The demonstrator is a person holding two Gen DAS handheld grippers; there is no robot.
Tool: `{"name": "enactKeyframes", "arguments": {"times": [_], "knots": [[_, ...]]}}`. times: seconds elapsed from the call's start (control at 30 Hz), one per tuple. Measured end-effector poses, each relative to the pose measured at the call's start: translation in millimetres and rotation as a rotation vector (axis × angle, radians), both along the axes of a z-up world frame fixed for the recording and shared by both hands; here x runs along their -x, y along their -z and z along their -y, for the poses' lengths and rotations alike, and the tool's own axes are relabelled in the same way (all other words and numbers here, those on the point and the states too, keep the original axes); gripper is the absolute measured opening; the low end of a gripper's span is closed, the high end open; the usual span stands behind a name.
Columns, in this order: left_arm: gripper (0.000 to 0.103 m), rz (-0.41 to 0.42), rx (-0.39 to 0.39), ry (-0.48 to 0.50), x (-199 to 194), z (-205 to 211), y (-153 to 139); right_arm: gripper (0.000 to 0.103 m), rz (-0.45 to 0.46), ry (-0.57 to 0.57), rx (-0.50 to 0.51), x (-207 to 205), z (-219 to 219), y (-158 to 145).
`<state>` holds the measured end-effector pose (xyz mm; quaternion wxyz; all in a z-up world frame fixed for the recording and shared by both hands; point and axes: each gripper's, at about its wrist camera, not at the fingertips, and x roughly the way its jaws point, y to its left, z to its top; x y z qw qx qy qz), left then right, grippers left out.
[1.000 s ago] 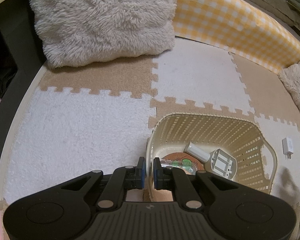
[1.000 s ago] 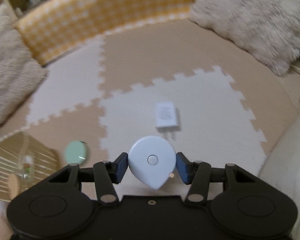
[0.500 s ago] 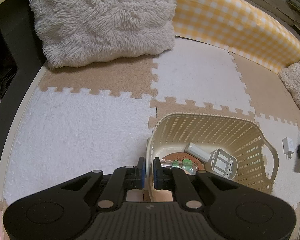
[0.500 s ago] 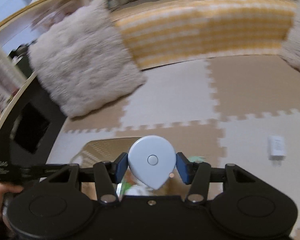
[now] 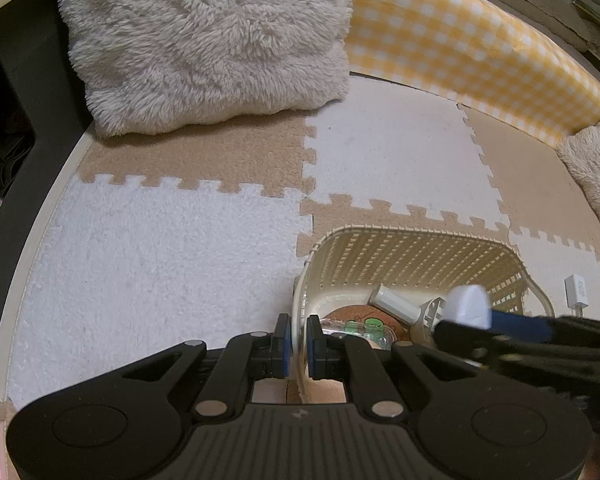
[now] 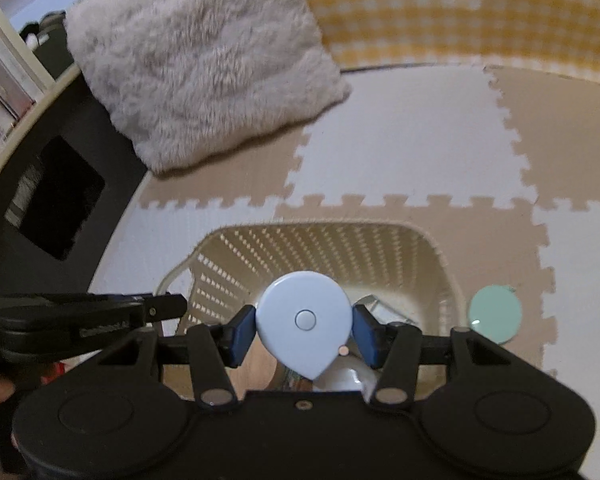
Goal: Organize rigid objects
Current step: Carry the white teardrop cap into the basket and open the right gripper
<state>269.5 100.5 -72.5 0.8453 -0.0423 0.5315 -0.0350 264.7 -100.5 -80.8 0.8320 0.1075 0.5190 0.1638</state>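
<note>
My right gripper (image 6: 305, 330) is shut on a pale blue teardrop-shaped tape measure (image 6: 304, 318) and holds it above the open cream lattice basket (image 6: 320, 240). In the left wrist view the same tape measure (image 5: 466, 304) hangs over the basket's right side. My left gripper (image 5: 298, 346) is shut on the near left wall of the basket (image 5: 404, 248). Inside lie a white cylinder (image 5: 396, 304), a cork coaster (image 5: 350, 316), a clear item with green parts (image 5: 364, 326) and a white frame piece (image 5: 434, 310). A mint round disc (image 6: 495, 314) lies on the mat right of the basket.
A white charger (image 5: 576, 292) lies on the foam mat right of the basket. A fluffy cushion (image 5: 208, 40) and a yellow checked bolster (image 5: 460, 36) border the far side. Dark furniture (image 6: 56, 200) stands on the left. Another cushion (image 5: 596, 160) sits far right.
The right gripper swung left with the tape measure, from above the charger to above the basket, and came into the left wrist view. The left gripper stayed clamped on the basket wall.
</note>
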Motion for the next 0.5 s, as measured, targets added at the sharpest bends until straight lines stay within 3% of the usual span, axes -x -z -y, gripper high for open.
{"name": "enactKeyframes", "arguments": {"times": [0.5], "knots": [[0.008, 0.0, -0.001, 0.001, -1.1, 0.7, -0.3, 0.055, -0.046, -0.016, 0.058, -14.7, -22.1, 28.6]]}}
